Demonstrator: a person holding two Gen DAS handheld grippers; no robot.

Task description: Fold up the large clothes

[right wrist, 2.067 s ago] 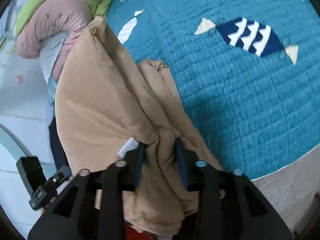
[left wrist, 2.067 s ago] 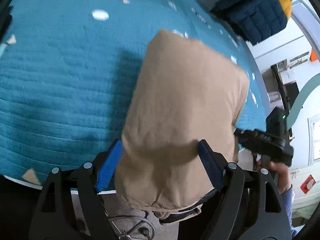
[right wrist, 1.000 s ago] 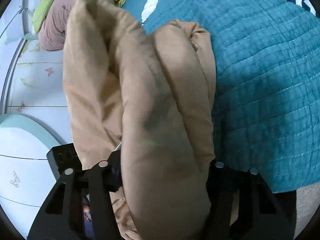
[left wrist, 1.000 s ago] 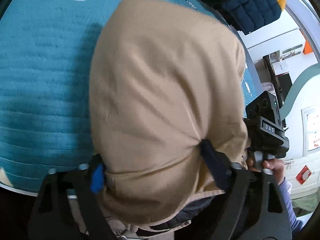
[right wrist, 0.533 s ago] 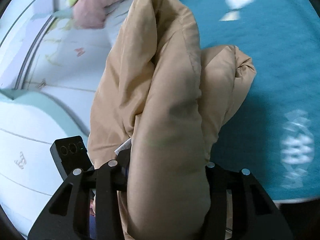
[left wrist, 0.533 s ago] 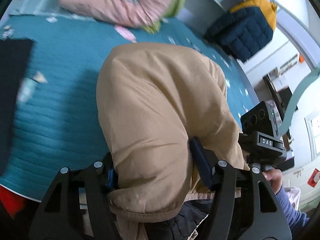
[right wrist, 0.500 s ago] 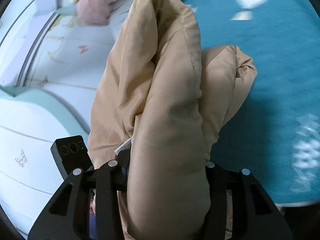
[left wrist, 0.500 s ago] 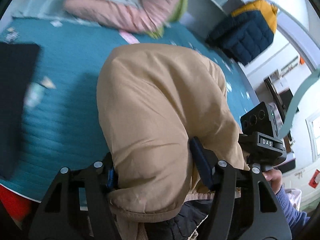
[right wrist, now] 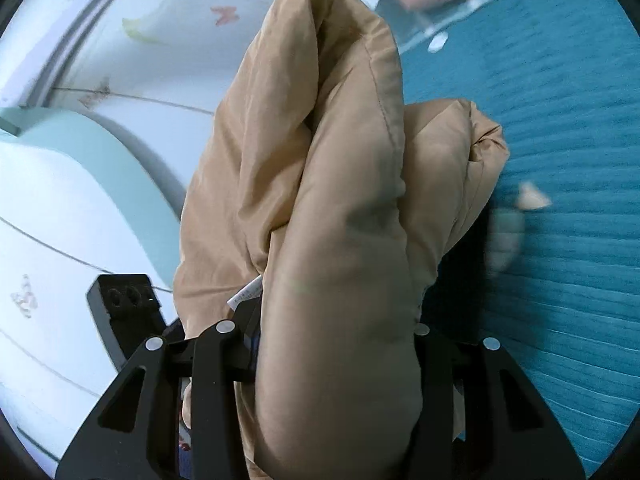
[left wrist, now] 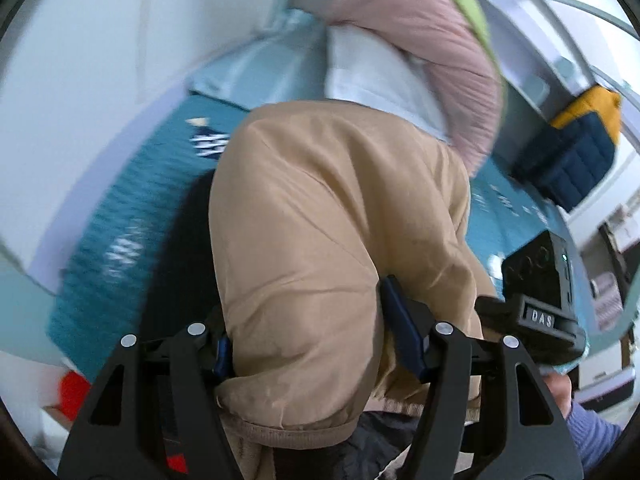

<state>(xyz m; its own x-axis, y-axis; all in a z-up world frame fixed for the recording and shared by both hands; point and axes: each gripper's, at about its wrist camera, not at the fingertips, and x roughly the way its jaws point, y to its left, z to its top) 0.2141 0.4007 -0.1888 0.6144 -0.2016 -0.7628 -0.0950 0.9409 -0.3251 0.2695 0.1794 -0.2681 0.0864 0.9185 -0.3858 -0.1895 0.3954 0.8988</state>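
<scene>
Right wrist alone shows the tan jacket's point(right wrist: 320, 200) white label point(right wrist: 245, 294).

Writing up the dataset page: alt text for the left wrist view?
The left tool grips a bunched tan padded jacket above a teal quilted bedspread. Pink bedding lies behind, a navy and yellow jacket at right, and the right tool's camera beside it.

The puffy tan jacket point(left wrist: 320, 240) is bulging over my left gripper point(left wrist: 304, 344), hiding most of both blue pads. It is also covering my right gripper point(right wrist: 336, 332) fingertips entirely. The far bedding point(left wrist: 420, 40) and the teal quilt point(right wrist: 560, 120) are blurring.
</scene>
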